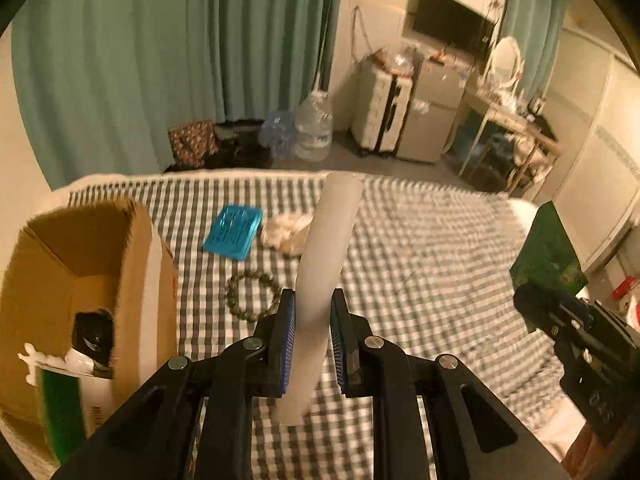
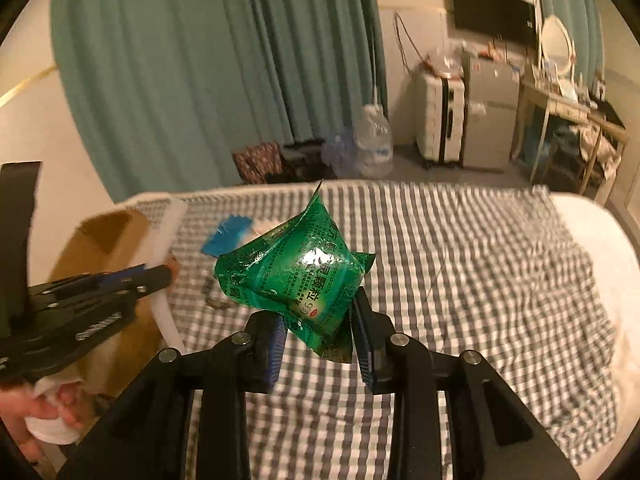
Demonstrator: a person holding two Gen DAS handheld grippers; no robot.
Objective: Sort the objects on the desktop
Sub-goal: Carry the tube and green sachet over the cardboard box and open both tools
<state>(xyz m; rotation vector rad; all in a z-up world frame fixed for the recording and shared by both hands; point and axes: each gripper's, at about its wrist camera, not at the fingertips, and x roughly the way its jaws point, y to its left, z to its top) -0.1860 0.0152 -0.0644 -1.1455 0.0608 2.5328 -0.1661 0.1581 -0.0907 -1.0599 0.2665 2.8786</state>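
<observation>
1. Left wrist view: the bed (image 1: pixel 420 248) fills the scene, covered in a soft grey-and-white checked sheet (image 1: pixel 400 280) with shallow wrinkles.
2. A brown cardboard box (image 1: pixel 132 280) stands open at the bed's left edge. Its walls are matte, and a strip of pale tape runs down its near corner. Inside lie a dark rounded item, a white piece and a green-edged pack, too blurred to name.
3. The left gripper (image 1: pixel 313 340) is closed partway on a long white tube (image 1: pixel 326 276). The tube is smooth, matte and round in section; it is pinched near its lower end between blue ribbed pads and leans up to the right above the sheet.
4. The right gripper (image 2: pixel 318 340) is clamped on a green packet (image 2: pixel 294 276), held in the air over the bed. The packet is shiny crinkled foil, puffed like a pillow, with printed text and pointed sealed corners.
5. A flat blue pack (image 1: pixel 233 232), rectangular and glossy, lies on the sheet beyond the box.
6. Just to its right sits a crumpled whitish wrapper (image 1: pixel 286 232), lumpy and partly hidden by the tube.
7. Nearer the left gripper, a bracelet (image 1: pixel 253 295) of round greenish beads lies in an open ring on the sheet.
</observation>
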